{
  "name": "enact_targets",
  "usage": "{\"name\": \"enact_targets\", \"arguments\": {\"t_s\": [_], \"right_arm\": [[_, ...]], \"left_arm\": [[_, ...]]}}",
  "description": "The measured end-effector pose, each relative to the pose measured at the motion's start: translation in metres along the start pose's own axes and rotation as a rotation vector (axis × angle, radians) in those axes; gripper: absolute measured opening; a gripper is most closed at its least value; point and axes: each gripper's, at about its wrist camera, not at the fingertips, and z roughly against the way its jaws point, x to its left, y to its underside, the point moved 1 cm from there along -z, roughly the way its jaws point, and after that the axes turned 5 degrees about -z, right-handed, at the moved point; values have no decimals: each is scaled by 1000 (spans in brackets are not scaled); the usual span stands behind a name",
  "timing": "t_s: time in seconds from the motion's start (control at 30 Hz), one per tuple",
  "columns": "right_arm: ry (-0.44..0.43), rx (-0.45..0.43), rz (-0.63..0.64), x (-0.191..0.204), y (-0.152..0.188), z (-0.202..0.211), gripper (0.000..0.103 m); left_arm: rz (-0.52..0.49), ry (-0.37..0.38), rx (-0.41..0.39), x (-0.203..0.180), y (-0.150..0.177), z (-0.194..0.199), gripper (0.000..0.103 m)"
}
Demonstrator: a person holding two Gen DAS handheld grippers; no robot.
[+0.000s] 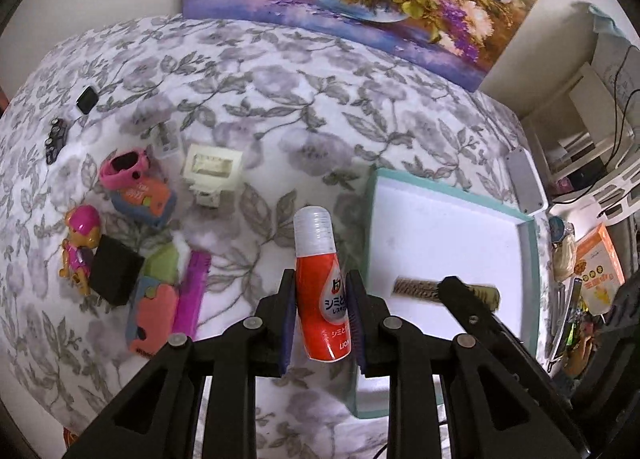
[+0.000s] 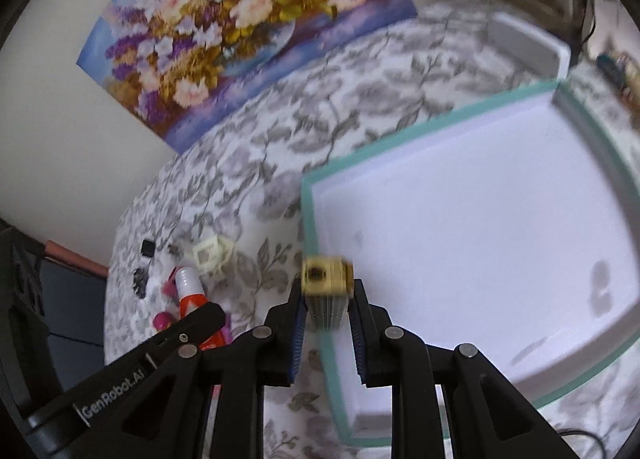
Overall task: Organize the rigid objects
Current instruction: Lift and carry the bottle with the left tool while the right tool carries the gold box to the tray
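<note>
Left gripper (image 1: pixel 320 295): pinches a red stain-remover bottle (image 1: pixel 320 283) with a clear cap, held above the floral bedspread (image 1: pixel 280 107).
Right gripper (image 2: pixel 329 307): pressed on a small yellow ribbed block (image 2: pixel 326 281), over the near left edge of the tray.
Tray (image 2: pixel 316 219): white with teal rim, lies on the bedspread, right of the bottle.
Toys: pink figure (image 1: pixel 80 243), black cube (image 1: pixel 114 273) and cream frame (image 1: pixel 212 169) lie left of the bottle.
</note>
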Motion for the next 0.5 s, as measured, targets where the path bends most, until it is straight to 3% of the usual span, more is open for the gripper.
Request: {"name": "enact_targets", "arguments": {"t_s": [0.1,0.3,0.5], "right_arm": [[48,-44,11,-6,-7,7,22],[240,-63,-14,-38,-18,0,22],[314,-98,-57,-72,-25,7,22]], "left_arm": [[-42,6,6,-16,-2,-8,25],[-92,44,66,-38,-1,-41,25],[-146,57,116,-59,0,-70,25]]}}
